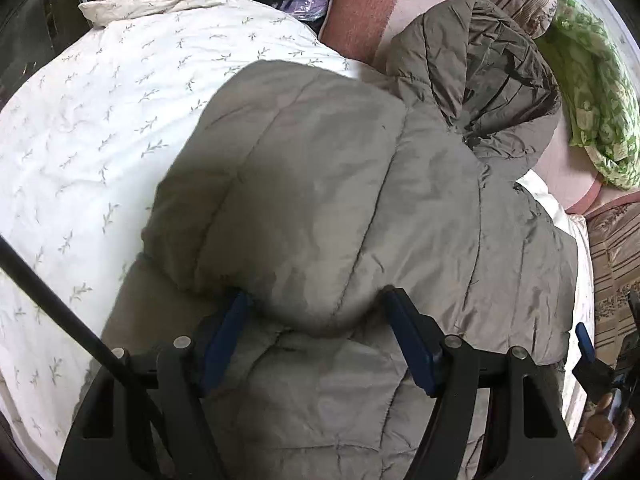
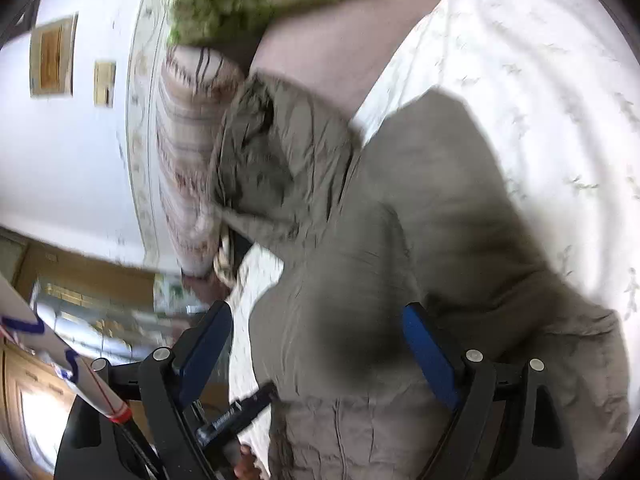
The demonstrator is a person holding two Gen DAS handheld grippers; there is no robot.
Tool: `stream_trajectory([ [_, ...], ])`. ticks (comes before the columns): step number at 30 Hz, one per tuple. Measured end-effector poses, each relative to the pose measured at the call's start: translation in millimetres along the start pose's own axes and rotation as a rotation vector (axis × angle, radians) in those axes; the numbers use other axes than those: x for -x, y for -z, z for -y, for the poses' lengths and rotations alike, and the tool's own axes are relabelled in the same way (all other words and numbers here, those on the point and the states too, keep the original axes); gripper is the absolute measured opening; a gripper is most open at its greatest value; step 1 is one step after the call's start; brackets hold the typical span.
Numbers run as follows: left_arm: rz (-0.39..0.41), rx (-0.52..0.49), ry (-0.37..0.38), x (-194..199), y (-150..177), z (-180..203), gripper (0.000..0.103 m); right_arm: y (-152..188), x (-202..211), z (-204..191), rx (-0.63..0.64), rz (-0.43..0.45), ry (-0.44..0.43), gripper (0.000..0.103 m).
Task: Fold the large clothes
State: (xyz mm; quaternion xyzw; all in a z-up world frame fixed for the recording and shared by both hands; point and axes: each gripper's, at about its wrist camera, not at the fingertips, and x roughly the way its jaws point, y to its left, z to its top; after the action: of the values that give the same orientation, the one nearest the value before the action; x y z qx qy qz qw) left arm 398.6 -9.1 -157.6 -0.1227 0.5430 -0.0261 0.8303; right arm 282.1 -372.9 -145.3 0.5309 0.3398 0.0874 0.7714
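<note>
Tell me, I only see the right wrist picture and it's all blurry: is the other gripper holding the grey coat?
Observer: Not pinching it. The left gripper has its fingers wide apart, and a puffy fold of the grey coat bulges between them.
Operator: Is the hood tucked in?
Observer: Not yet. The hood lies open past the coat's body, dark lining up.
Operator: What's behind the white quilt?
Observer: Something purple sits past the white quilt; it's too small to name.
</note>
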Motion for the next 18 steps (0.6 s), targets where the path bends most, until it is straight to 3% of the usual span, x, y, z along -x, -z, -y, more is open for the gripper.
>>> stream_trajectory([
  [3,0.03,-0.053,-0.051,-1.4,4.5,8.3,0.071,6.7,-25.5,-2.1,0.054,-0.108,0.121,0.089],
  [5,0.036,-0.075,-0.068,-3.6,6.6,12.9,0.071,17.0,-48.3,0.7,0.094,-0.181,0.217,0.061],
  [8,0.057,-0.09,-0.079,-6.5,7.4,14.3,0.071,21.8,-58.6,-11.3,0.209,-0.188,0.332,0.035],
  [10,0.064,-0.105,-0.048,-3.1,4.6,15.5,0.071,16.5,-48.3,-24.7,0.27,-0.15,0.339,0.024],
  [12,0.079,-0.075,0.026,8.9,1.3,12.1,0.071,4.7,-29.5,-46.4,0.352,-0.068,0.319,0.023],
  [14,0.121,-0.079,0.032,18.5,-4.6,13.1,0.071,-1.6,-28.4,-55.8,0.405,-0.041,0.323,0.023],
  [16,0.144,-0.117,-0.047,15.1,-11.3,14.2,0.071,-3.5,-45.2,-49.4,0.43,-0.065,0.391,0.023],
  [18,0.117,-0.125,-0.15,2.0,-17.6,4.9,0.071,-2.1,-63.7,-32.7,0.42,-0.116,0.485,0.024],
])
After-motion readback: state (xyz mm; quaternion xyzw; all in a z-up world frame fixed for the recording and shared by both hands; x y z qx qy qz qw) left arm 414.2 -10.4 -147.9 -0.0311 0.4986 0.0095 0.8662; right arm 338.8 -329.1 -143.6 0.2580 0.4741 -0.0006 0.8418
